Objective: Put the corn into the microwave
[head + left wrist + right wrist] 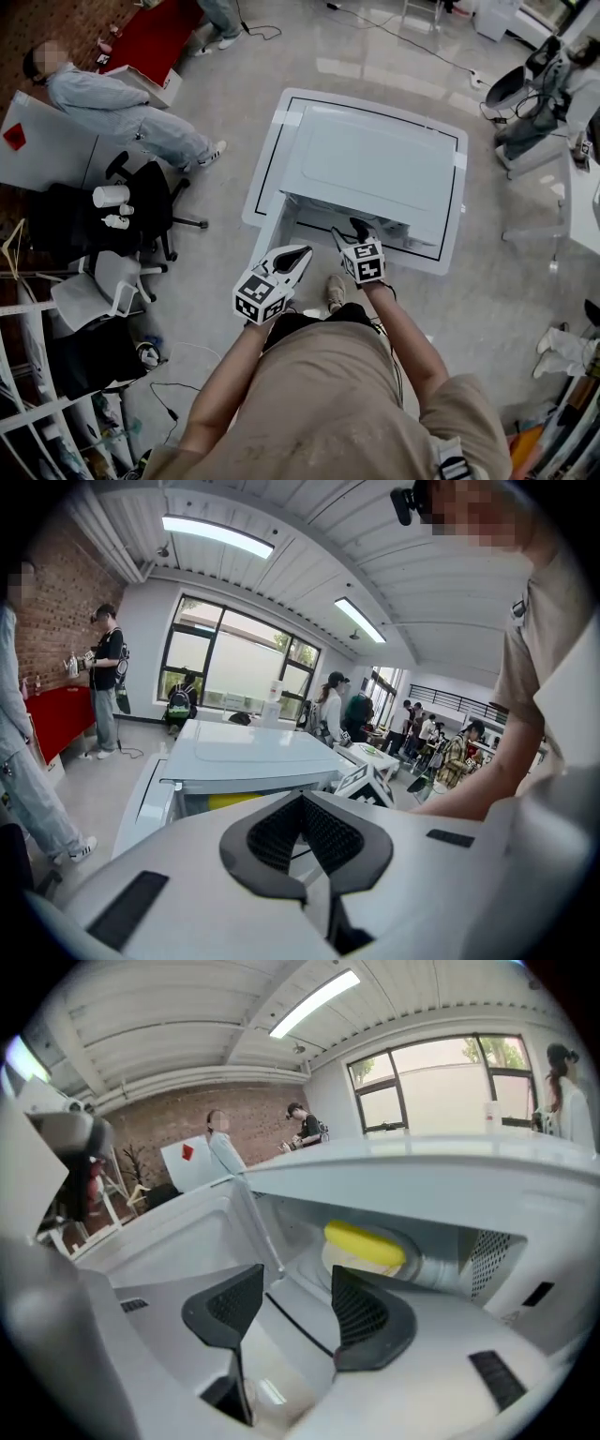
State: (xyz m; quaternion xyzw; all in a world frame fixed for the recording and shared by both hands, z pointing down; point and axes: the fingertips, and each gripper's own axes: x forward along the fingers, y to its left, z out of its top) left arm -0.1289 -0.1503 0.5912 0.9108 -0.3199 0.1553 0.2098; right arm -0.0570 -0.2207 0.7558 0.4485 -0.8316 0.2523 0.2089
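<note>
A person in denim (122,108) reclines on the grey floor (211,272) at the left, beside a red counter (155,33). Near them is a black office chair (150,202) carrying some white items (111,199), and a white wire rack (37,394) fills the lower left corner. In the left gripper view, a person in dark clothes (106,677) stands by a brick wall (56,611). Large windows (234,672) fill the back wall, two strip lights (217,534) cross the white ceiling, and a cluster of people (431,738) stands at the right.
</note>
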